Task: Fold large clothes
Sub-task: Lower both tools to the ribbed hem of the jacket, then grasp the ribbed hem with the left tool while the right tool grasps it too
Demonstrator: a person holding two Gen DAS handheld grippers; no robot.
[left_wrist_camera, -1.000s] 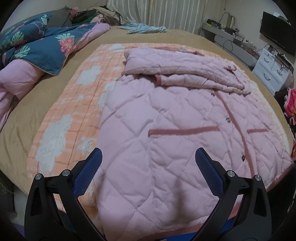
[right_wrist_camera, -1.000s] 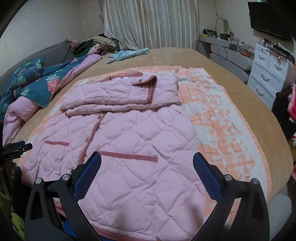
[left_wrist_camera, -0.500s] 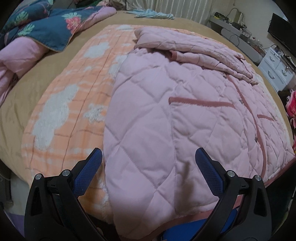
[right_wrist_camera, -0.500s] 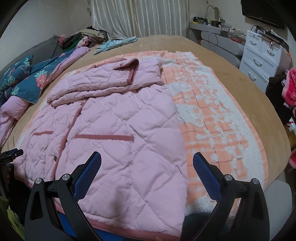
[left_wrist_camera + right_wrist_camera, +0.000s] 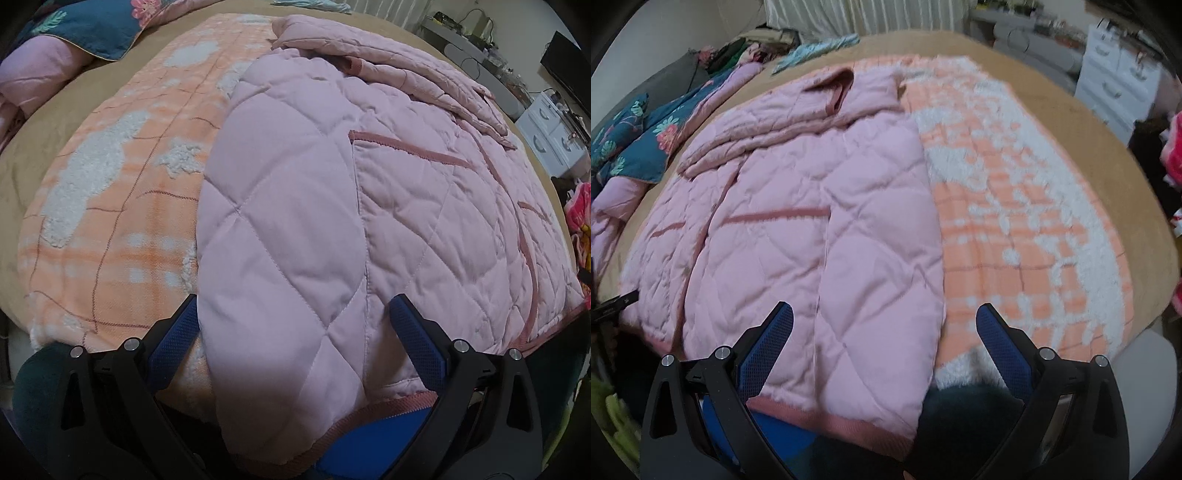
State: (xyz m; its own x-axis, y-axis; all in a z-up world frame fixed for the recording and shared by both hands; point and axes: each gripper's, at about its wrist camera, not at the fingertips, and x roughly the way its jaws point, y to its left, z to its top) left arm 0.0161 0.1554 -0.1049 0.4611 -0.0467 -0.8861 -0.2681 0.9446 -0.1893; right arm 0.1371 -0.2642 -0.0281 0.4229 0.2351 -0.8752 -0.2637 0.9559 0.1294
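The pink quilted jacket [image 5: 332,192] lies flat on the orange blanket [image 5: 122,177] on the bed; its near hem drops out of view below both tools; left tool [image 5: 293,328] and right tool [image 5: 884,332] are spread wide, gripping nothing; the right view is blurred.

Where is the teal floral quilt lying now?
The teal floral quilt lies bunched at the far left of the bed in the right wrist view, left of the pink quilted jacket, with a pink lining showing beneath it.
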